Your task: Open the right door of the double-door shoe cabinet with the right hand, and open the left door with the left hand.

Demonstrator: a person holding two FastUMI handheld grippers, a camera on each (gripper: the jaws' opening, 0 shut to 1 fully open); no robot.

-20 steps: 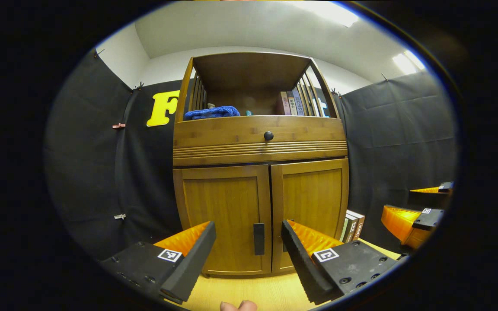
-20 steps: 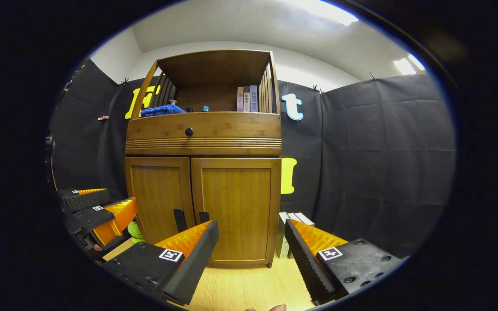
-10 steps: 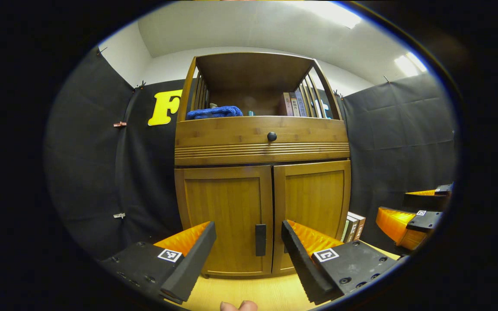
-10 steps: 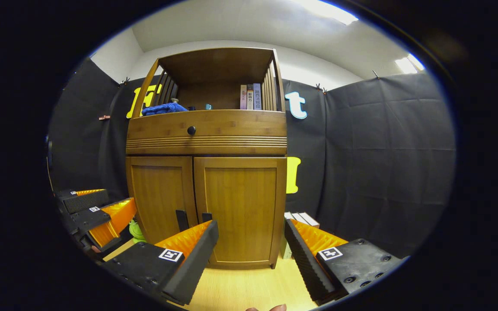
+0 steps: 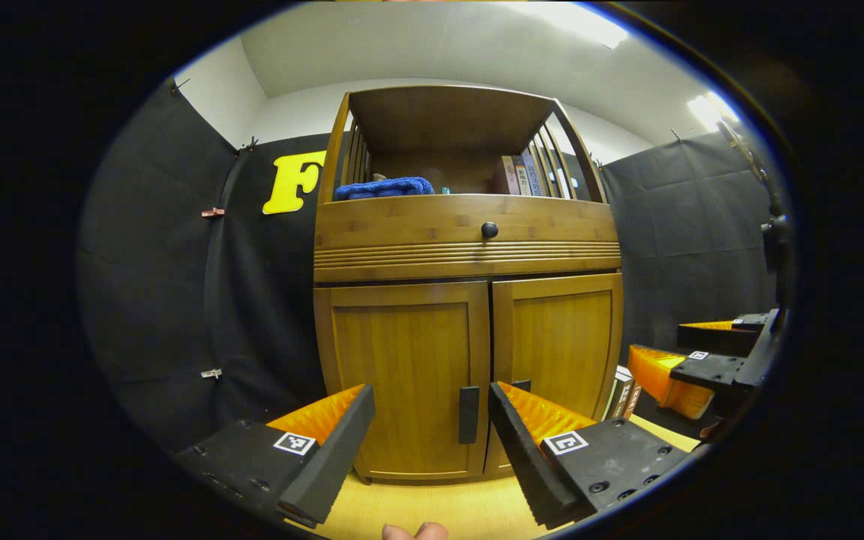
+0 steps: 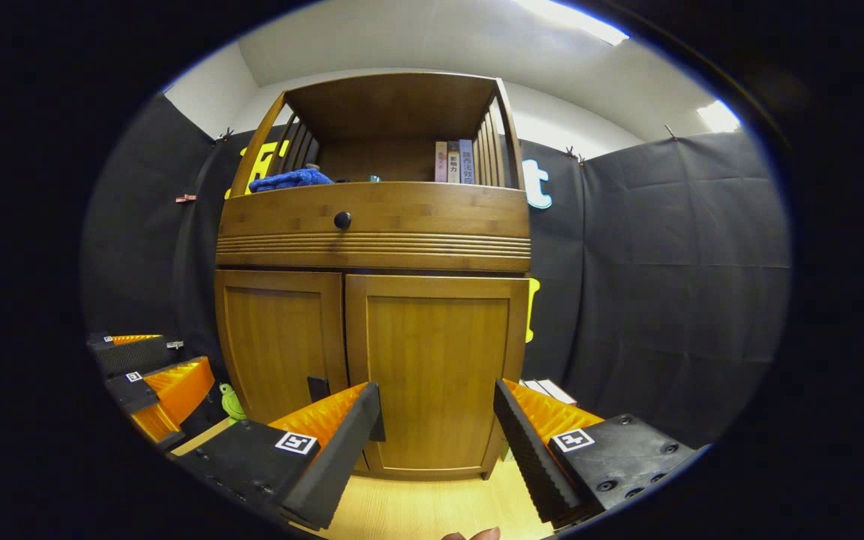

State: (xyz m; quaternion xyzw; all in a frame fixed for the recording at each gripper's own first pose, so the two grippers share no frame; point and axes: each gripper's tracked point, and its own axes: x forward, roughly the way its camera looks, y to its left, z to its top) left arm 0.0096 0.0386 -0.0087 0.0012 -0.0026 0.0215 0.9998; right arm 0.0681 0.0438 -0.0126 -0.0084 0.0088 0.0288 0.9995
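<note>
The wooden shoe cabinet stands straight ahead with both doors shut. In the left gripper view my left gripper [image 5: 428, 450] is open, a short way in front of the left door [image 5: 402, 375]. That door's dark handle [image 5: 469, 415] shows between my fingers. The right door [image 5: 559, 337] is beside it, and the right gripper [image 5: 691, 367] hangs at the far right. In the right gripper view my right gripper [image 6: 436, 450] is open before the right door [image 6: 436, 360]. Its handle is mostly hidden behind one finger. The left door's handle [image 6: 318, 388] and the left gripper [image 6: 154, 375] show to the left.
Above the doors sits a drawer with a round knob [image 5: 489, 229]. The open shelf holds a blue towel [image 5: 383, 187] and books [image 6: 458, 160]. More books [image 5: 622, 390] stand by the cabinet's right side, a green toy [image 6: 231, 403] by its left. The floor is light wood.
Both grippers have moved closer to the cabinet, which looks larger now. The doors stay shut and both grippers stay open.
</note>
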